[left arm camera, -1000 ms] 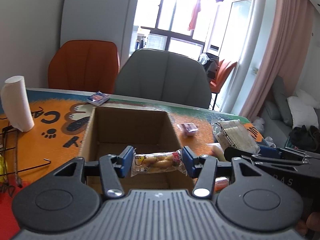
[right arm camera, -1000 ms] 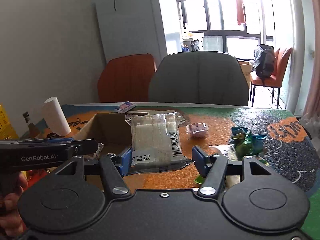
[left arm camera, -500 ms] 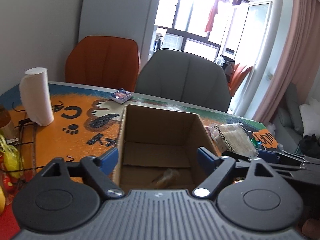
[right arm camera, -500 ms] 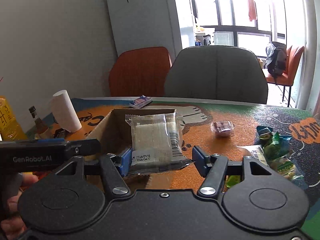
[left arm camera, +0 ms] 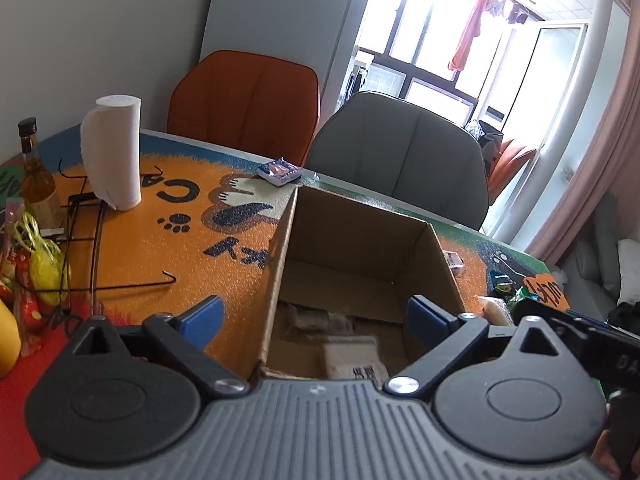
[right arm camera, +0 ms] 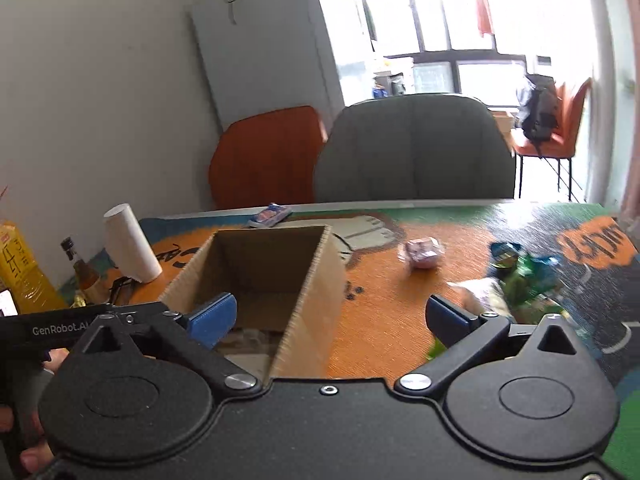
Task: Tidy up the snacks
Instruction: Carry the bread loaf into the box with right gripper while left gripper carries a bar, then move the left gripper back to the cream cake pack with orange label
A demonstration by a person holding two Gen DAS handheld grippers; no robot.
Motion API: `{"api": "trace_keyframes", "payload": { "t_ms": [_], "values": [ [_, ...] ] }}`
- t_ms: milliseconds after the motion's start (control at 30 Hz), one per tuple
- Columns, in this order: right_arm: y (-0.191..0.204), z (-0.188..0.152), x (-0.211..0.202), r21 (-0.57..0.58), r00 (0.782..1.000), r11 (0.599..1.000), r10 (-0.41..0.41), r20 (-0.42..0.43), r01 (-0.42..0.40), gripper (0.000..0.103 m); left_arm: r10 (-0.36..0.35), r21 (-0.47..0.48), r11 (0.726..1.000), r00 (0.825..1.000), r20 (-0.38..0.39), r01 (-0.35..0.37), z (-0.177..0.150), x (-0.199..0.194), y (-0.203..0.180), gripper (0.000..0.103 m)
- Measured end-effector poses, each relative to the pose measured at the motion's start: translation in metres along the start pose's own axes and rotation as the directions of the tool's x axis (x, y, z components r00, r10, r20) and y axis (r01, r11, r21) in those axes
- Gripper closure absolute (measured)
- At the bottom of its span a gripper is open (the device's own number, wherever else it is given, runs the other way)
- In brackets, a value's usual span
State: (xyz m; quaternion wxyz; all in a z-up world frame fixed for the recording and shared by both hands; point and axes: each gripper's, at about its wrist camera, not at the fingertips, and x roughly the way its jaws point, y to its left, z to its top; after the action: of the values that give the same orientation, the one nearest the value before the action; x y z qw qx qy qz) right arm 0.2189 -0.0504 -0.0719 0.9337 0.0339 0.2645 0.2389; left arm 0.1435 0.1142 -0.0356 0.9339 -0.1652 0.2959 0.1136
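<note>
Both sets of jaws are opening and hold nothing: your left gripper (left arm camera: 314,316) and right gripper (right arm camera: 326,314) both hang over the cardboard box (left arm camera: 360,216). Flat wrapped packets (left arm camera: 352,356) already lie on its floor. The pink snack pack (right arm camera: 420,253) and green wrappers (right arm camera: 520,276) remain on the surface (right arm camera: 380,312). Expect light, crinkly, slippery film; grip across the packet's middle, gently, so the contents are not crushed.

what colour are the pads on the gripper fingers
Blue, on black fingers. The left gripper pads show it best in the left wrist view.
</note>
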Motion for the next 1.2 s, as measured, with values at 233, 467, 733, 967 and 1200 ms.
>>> {"api": "trace_keyframes", "payload": {
  "t_ms": [233,467,733,967,1200],
  "values": [
    [-0.034,-0.009,-0.021,0.097,0.999,0.995,-0.035,-0.025,0.037,0.0,-0.05,0.031,0.998,0.999,-0.002,0.05,-0.009,-0.007,-0.021,0.0],
    [-0.055,-0.018,-0.043,0.113,0.997,0.991,-0.073,-0.025,0.075,0.0,-0.096,0.051,0.994,0.995,-0.015,0.097,-0.019,-0.017,-0.041,0.0],
    [-0.073,-0.025,-0.061,0.136,0.993,0.984,-0.112,-0.037,0.116,0.0,-0.139,0.077,0.987,0.989,-0.045,0.142,-0.031,-0.025,-0.061,0.0],
    [-0.08,-0.034,-0.077,0.144,0.993,0.982,-0.113,-0.041,0.118,0.0,-0.165,0.113,0.979,0.984,-0.071,0.172,-0.046,-0.031,-0.074,0.0],
    [-0.097,-0.046,-0.092,0.17,0.988,0.973,-0.146,-0.051,0.153,0.0,-0.19,0.122,0.972,0.977,-0.093,0.201,-0.059,-0.03,-0.084,0.0]
  ]
}}
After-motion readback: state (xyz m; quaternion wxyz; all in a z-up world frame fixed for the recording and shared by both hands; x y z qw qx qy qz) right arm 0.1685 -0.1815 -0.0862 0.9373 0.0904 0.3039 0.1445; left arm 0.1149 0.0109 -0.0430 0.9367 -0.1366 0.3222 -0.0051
